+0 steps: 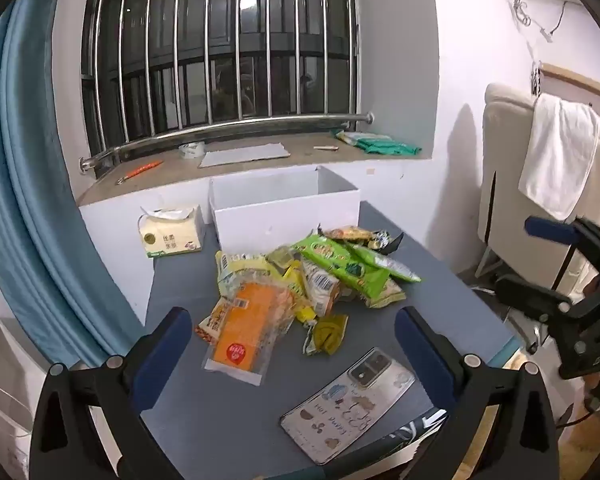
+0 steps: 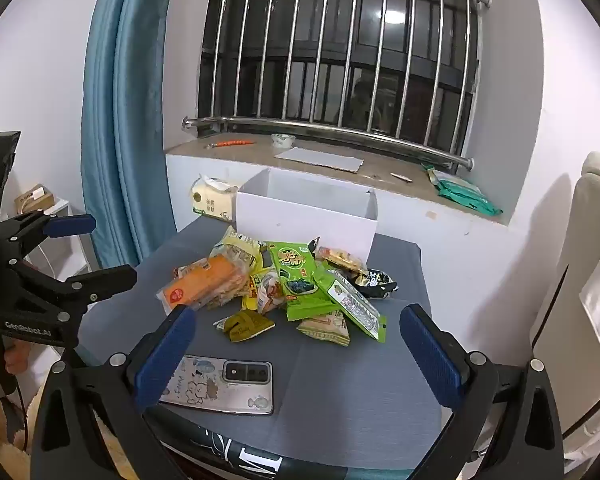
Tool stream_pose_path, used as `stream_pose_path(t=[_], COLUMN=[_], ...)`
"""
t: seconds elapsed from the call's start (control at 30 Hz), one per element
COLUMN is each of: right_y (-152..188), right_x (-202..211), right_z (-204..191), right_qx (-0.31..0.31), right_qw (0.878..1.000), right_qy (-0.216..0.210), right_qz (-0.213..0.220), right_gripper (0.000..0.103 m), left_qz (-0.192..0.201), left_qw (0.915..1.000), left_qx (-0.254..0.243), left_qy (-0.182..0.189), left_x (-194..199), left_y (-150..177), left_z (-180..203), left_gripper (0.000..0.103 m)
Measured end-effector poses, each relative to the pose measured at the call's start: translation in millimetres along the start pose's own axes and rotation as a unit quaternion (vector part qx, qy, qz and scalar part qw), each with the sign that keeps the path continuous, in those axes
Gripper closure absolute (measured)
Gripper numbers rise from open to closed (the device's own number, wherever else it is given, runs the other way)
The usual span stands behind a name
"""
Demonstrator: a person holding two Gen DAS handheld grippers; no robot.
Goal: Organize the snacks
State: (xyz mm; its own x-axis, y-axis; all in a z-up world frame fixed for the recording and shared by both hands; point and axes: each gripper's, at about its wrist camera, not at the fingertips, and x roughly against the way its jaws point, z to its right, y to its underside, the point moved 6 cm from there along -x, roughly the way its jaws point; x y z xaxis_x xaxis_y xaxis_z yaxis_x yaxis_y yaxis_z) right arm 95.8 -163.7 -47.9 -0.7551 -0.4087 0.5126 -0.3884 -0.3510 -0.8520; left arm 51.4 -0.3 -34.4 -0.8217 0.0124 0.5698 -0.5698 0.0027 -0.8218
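Blue-padded fingers of your left gripper (image 1: 293, 346) frame the bottom of the left wrist view, spread wide apart with nothing between them, hanging above a grey table (image 1: 204, 420). Just beyond them a phone (image 1: 350, 402) in a cartoon-printed case lies face down near the table's front edge. Past it sits the pile of snacks (image 1: 300, 276): an orange packet (image 1: 246, 330) in clear wrap lies nearest you, a small olive sachet (image 1: 327, 333) just to its right, and long green packets (image 1: 346, 264) lean across the top of the heap. Behind the pile, touching the far edge of the table, stands an open white box (image 1: 286, 210), with a tissue pack (image 1: 171, 232) to its left. Your right gripper (image 1: 572, 264) shows at the right edge of this view, off the table, its arms apart. In the right wrist view, your right gripper (image 2: 298, 350) also stands wide open and holds nothing, with the phone (image 2: 222, 384) lying partly behind its left finger. The snacks (image 2: 284, 280) are heaped mid-table, the orange packet (image 2: 204, 282) on the left side and the green packets (image 2: 300, 280) in the middle. The white box (image 2: 306, 220) stands just behind them below a barred window (image 2: 340, 60), and your left gripper (image 2: 88, 248) shows at the left edge, open.
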Motion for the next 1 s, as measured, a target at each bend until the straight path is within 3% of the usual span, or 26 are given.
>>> stream_pose_path(t=[0.07,0.1,0.17,0.3,1.0], right_y=[1,1,3,0,8], right_x=[-1,-2,-4,-1,-4], right_z=[0,-1,1,3,5], right_qx=[-0.004,-0.004,-0.003,-0.009,-0.028], right_qw=[1.000,1.000,1.000,1.000,1.000], right_qy=[-0.005,-0.007,-0.007,-0.007,-0.014], right_qz=[-0.001,-0.002,-0.004,-0.003,-0.006], right_gripper=[0.000,0.000,0.000,0.000,0.000], left_qz=[-0.003,0.020,0.025,0.034,0.022], left_qw=[1.0000,0.9997,0.9994,0.9994,0.9997], left_qx=[0.001,-0.009,-0.015,-0.011,0.010], left_qy=[0.000,-0.012,-0.016,-0.001,0.009], left_x=[-5,0,-2,7,4], left_y=[-1,-4,-3,-7,-5], left_z=[0,4,9,11,1], left_gripper=[0.000,0.000,0.000,0.000,0.000])
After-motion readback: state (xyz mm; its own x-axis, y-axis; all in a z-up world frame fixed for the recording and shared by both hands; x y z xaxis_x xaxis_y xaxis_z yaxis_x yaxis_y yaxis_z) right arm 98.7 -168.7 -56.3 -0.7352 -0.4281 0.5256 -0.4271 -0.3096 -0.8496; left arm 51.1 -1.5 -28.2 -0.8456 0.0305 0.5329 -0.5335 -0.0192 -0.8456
